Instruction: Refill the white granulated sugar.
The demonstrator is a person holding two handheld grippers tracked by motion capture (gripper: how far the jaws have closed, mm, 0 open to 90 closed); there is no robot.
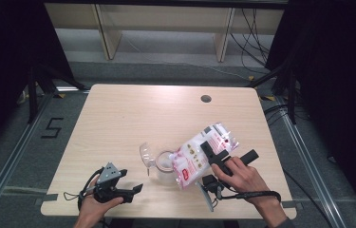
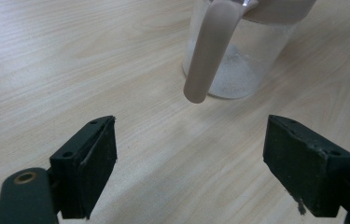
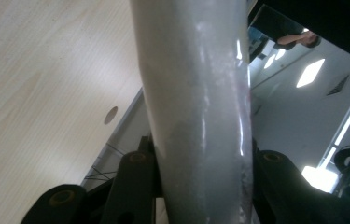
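Note:
A clear plastic jug (image 1: 159,161) stands on the wooden table (image 1: 118,118) near its front middle. In the left gripper view the jug (image 2: 252,60) has a pale pinkish handle (image 2: 210,51) and a little white powder at its bottom. A white and pink bag (image 1: 194,156) lies tilted with its lower end over the jug's rim. My right gripper (image 1: 227,153) is shut on the bag's far upper end. In the right gripper view the bag's silvery side (image 3: 200,93) runs up between the jaws of the right gripper (image 3: 200,183). My left gripper (image 1: 130,181) rests low at the front left, open and holding nothing, and the left gripper (image 2: 191,158) faces the jug's handle.
A round cable hole (image 1: 206,99) sits near the table's far right edge. Black stands and cables lie on the floor at both sides. A wooden frame (image 1: 166,23) stands beyond the table.

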